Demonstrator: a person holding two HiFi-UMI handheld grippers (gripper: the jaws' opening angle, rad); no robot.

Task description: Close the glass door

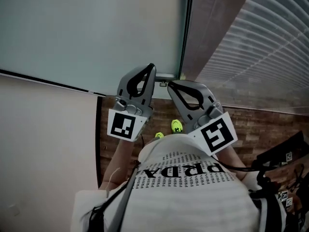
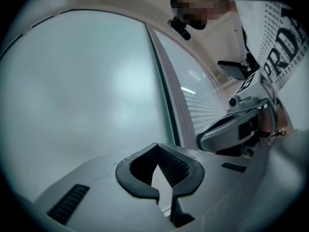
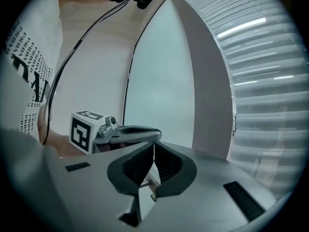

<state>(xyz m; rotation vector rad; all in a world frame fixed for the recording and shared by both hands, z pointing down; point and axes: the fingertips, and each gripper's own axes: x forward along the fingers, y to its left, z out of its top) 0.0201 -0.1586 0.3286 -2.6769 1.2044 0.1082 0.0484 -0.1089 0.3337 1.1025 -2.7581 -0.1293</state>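
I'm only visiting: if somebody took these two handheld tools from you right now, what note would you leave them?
Left gripper: shut, nothing in it, tip close to the frosted glass door.
Right gripper: shut, nothing in it, beside the left one.
Door: its dark edge lies along the grey upright frame.
Done: the door looks at or near the frame; whether it is fully shut cannot be told.
Left: check for a gap and push if any remains.

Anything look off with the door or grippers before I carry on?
Nothing stands out: the frosted glass door looks intact, and the left gripper and right gripper are both shut, tips near its frame.
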